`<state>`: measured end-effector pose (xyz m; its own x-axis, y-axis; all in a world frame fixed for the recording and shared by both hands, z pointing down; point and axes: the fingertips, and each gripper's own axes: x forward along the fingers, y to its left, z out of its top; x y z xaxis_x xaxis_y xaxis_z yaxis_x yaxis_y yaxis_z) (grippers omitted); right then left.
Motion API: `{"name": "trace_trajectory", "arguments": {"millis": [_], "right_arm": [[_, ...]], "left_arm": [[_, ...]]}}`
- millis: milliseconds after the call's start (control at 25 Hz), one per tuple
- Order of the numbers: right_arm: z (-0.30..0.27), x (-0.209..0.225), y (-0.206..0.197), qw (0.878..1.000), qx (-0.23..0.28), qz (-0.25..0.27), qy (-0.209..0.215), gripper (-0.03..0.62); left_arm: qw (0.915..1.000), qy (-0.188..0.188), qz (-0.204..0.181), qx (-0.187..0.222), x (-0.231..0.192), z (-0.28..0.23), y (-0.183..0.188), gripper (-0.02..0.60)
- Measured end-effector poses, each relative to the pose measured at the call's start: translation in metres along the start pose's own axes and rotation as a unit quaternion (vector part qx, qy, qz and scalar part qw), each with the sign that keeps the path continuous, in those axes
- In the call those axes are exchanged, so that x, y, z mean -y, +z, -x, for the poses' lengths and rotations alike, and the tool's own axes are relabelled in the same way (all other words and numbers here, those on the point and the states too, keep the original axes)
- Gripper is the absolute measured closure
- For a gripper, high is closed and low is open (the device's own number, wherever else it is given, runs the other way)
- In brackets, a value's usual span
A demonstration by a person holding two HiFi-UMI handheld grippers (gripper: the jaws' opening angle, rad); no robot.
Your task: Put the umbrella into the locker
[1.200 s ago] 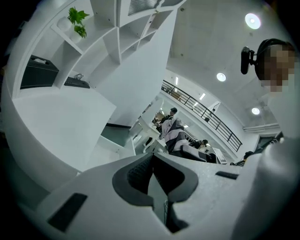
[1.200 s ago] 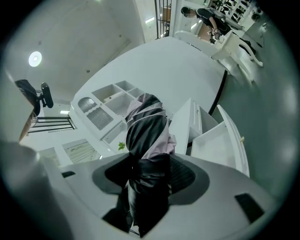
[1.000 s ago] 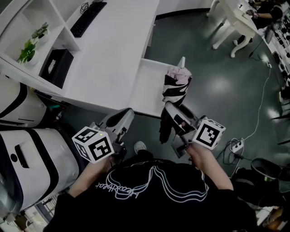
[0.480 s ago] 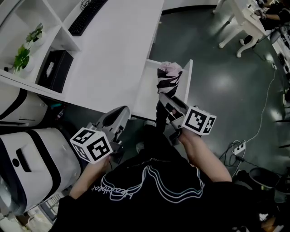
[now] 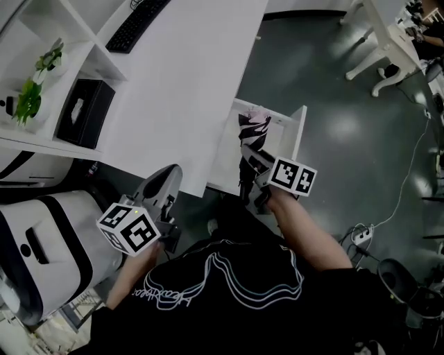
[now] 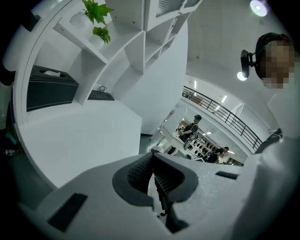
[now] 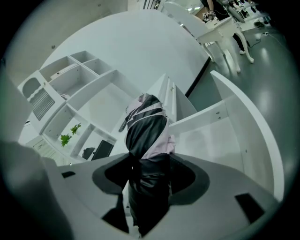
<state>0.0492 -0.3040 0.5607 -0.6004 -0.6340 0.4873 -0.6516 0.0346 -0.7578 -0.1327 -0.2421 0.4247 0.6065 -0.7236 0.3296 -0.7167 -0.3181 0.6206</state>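
A folded black and pink umbrella (image 5: 252, 127) (image 7: 147, 129) stands upright in my right gripper (image 5: 251, 163) (image 7: 149, 174), whose jaws are shut on its lower part. The umbrella's top is at the mouth of the white locker (image 5: 227, 148) under the end of the desk, beside the locker's open door (image 5: 298, 129) (image 7: 248, 126). An inner shelf (image 7: 206, 118) shows behind the umbrella. My left gripper (image 5: 165, 183) (image 6: 152, 174) is shut with nothing in it, held low at the desk's front edge, left of the locker.
The white desk (image 5: 180, 76) carries a keyboard (image 5: 142, 19). Shelves at the left hold a black tissue box (image 5: 83, 111) and a plant (image 5: 31, 90). A white and black machine (image 5: 41, 243) stands at the left. A power strip (image 5: 361, 234) and cable lie on the floor.
My right gripper has come down and forward with the umbrella, closer to the locker opening. My left gripper has drifted down and to the left, still shut.
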Motion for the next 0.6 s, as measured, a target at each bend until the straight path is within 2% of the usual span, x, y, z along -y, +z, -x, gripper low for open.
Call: {"name": "trace_trajectory", "arguments": {"millis": [240, 600], "right_arm": [[-0.035, 0.043, 0.003, 0.998, -0.022, 0.02, -0.061, 0.356], [-0.081, 0.094, -0.018, 0.991, -0.078, 0.018, -0.111, 0.356]], "left_arm": [[0.9997, 0.015, 0.013, -0.013, -0.013, -0.014, -0.003, 0.577], [0.9985, 0.038, 0.027, -0.028, -0.034, -0.028, 0.001, 0.577]]}}
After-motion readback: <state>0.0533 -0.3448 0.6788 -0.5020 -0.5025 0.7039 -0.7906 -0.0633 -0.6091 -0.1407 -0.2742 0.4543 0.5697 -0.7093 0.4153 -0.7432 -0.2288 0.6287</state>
